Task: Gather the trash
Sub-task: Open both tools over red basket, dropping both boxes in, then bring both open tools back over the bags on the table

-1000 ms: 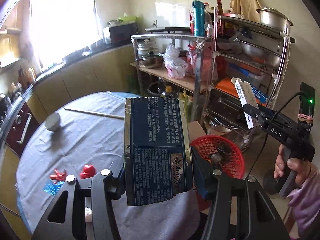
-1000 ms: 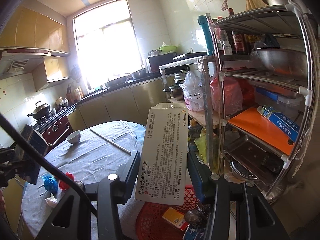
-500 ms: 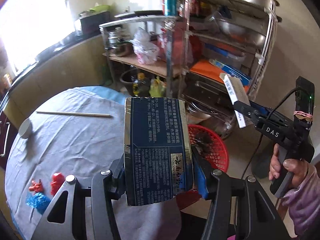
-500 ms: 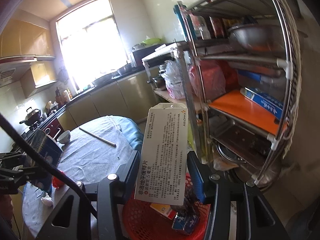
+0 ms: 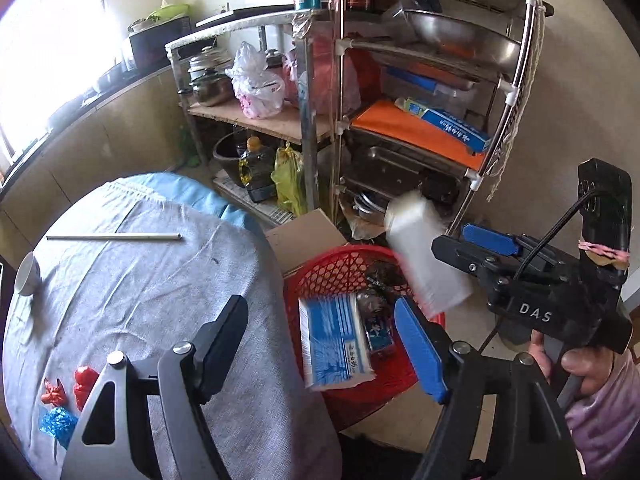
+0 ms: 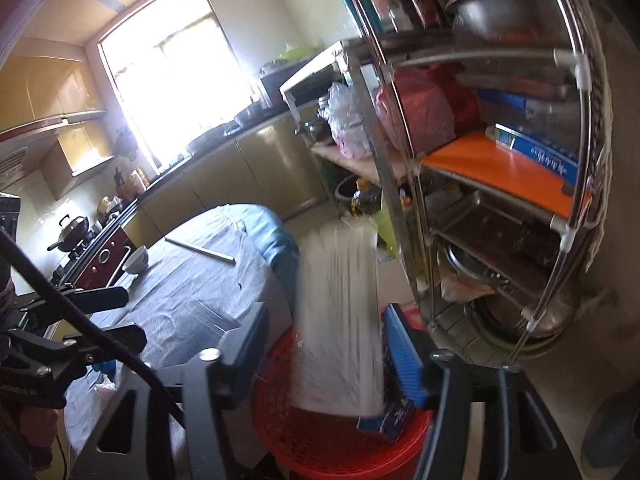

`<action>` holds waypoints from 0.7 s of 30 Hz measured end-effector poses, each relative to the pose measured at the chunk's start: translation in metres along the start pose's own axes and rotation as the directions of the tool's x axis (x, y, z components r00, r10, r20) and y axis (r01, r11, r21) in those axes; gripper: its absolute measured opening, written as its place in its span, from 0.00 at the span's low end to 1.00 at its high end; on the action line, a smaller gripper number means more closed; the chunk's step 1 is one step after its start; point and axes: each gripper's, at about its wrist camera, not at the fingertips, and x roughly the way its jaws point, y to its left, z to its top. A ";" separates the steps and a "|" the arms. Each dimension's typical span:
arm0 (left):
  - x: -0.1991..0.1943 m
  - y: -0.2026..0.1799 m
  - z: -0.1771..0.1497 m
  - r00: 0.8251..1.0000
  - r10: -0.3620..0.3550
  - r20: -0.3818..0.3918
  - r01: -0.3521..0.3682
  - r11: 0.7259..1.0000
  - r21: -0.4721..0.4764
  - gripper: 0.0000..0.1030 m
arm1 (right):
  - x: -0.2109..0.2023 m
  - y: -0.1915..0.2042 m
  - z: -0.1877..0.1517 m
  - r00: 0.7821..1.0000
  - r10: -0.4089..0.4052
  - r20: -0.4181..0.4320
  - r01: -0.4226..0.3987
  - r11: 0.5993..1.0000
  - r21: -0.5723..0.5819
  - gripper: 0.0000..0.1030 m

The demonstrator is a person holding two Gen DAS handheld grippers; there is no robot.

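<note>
A red basket [image 5: 320, 268] stands on the floor beside the round table. My left gripper [image 5: 324, 332] is open above it, and a blue box [image 5: 336, 344], blurred by motion, drops between its fingers into the basket. My right gripper [image 6: 320, 348] is open too. A white box [image 6: 340, 320], blurred, falls between its fingers toward the basket [image 6: 280, 420]; it also shows in the left wrist view [image 5: 424, 256]. Red and blue crumpled wrappers [image 5: 64, 396] lie on the table's near left.
The grey cloth-covered table [image 5: 152, 280] carries a rod [image 5: 112, 236] and a small bowl [image 5: 28, 276]. A metal rack [image 5: 400, 100] with pots, bags and trays stands behind the basket. A cardboard box [image 5: 304, 236] sits beside the basket.
Both grippers have opened over the red basket. The dark blue box has left my left gripper and the white box has left my right gripper; both are falling.
</note>
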 end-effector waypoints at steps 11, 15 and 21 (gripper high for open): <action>-0.036 0.061 -0.054 0.993 0.119 -0.019 -0.120 0.982 -0.148 0.74 | -0.001 -0.005 0.003 1.000 0.009 0.015 -0.009 1.000 0.029 0.65; -0.058 0.090 -0.093 0.973 0.225 -0.039 -0.229 0.949 -0.217 0.74 | -0.002 0.003 0.004 1.000 0.015 0.017 -0.016 1.000 0.014 0.65; -0.093 0.139 -0.153 0.941 0.322 -0.105 -0.337 0.859 -0.385 0.74 | 0.006 0.023 0.003 0.999 0.047 -0.007 -0.047 0.999 -0.024 0.65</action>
